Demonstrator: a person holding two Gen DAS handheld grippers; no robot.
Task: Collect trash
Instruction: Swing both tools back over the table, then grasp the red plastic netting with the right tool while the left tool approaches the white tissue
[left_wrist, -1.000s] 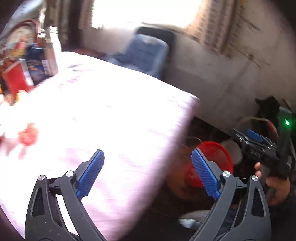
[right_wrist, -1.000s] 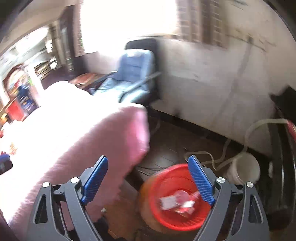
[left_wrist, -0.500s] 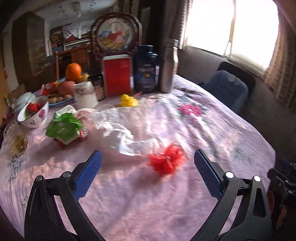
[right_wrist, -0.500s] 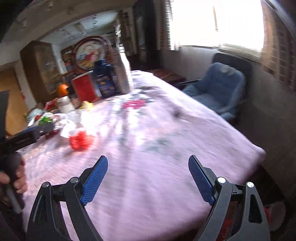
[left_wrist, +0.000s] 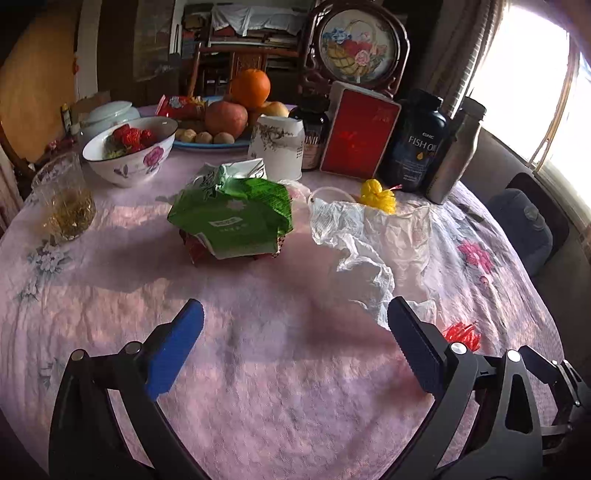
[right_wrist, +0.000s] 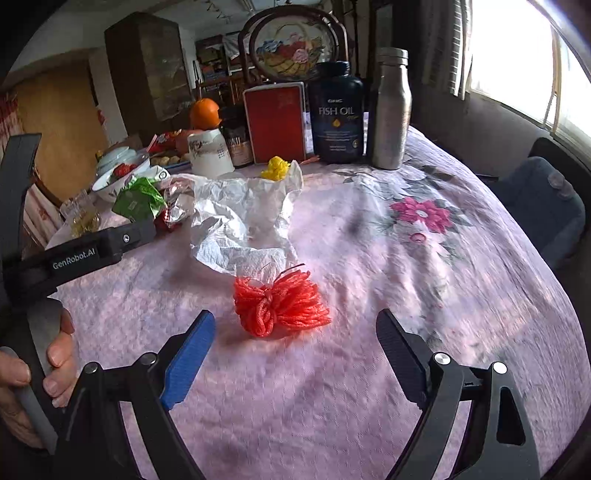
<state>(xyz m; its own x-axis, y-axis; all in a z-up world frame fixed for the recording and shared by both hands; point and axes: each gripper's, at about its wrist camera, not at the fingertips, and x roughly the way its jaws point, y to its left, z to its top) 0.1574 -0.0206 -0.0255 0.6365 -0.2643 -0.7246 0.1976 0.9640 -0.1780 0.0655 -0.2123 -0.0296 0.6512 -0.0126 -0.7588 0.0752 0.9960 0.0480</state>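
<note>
A red mesh bundle (right_wrist: 280, 301) lies on the pink tablecloth just ahead of my right gripper (right_wrist: 295, 334), which is open and empty; the same red bundle (left_wrist: 461, 334) shows beside my left gripper's right finger. A crumpled clear plastic bag (left_wrist: 369, 236) (right_wrist: 243, 221) lies mid-table. A yellow mesh bundle (left_wrist: 378, 195) (right_wrist: 275, 168) sits behind it. A crushed green wrapper (left_wrist: 232, 218) (right_wrist: 138, 201) rests on a red packet. My left gripper (left_wrist: 295, 325) hovers open over bare cloth, nothing between its fingers.
Along the table's far side stand a red box (left_wrist: 358, 136), a fish oil bottle (left_wrist: 419, 142), a steel flask (left_wrist: 456, 147), a white cup (left_wrist: 277, 146), a strawberry bowl (left_wrist: 129, 147), a fruit plate (left_wrist: 221, 129) and a glass (left_wrist: 68, 206). A blue chair (right_wrist: 543, 199) stands right.
Both views swung from the table's edge and the red bin on the floor onto the tabletop. The trash pieces are closer and sharper. Both grippers stayed open.
</note>
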